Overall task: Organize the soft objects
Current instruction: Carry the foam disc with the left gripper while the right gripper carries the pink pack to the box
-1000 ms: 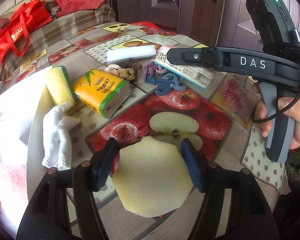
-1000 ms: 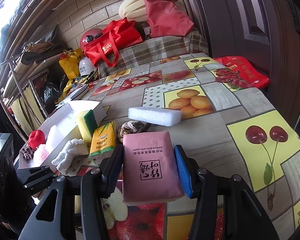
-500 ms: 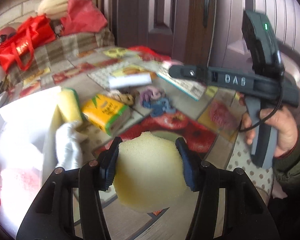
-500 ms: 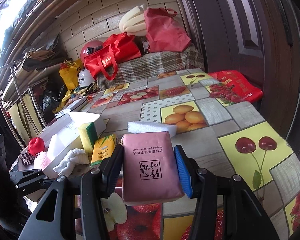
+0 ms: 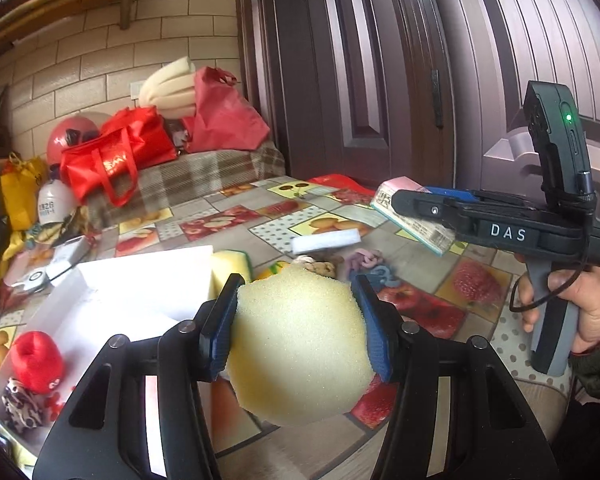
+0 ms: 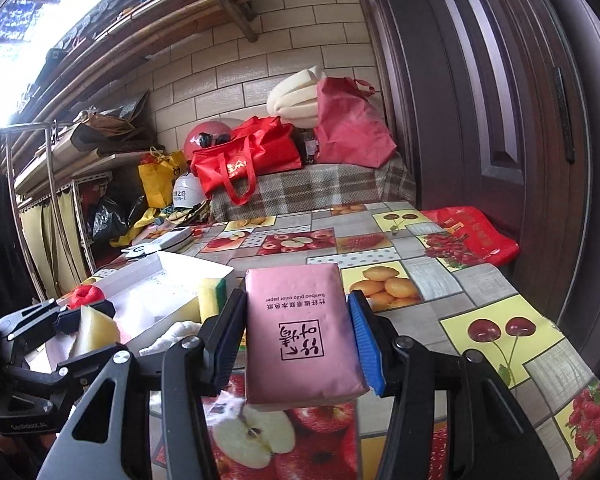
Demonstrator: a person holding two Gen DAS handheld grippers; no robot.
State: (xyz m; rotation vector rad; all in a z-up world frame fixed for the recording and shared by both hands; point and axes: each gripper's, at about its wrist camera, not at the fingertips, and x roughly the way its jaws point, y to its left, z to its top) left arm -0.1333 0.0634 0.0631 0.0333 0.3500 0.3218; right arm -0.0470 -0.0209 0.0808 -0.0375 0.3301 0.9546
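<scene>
Both wrist cameras look forward, close and low, across the table (image 5: 416, 256) – sharing the white box (image 6: 172, 280) at its left.

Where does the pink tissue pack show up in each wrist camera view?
Left wrist view: pink tissue pack at the right, seen edge-on, clamped in the right gripper above the table.
Right wrist view: pink tissue pack in the centre foreground, between that gripper's blue-padded jaws.
Shared landmark: the yellow-and-green sponge beside the white box.
</scene>
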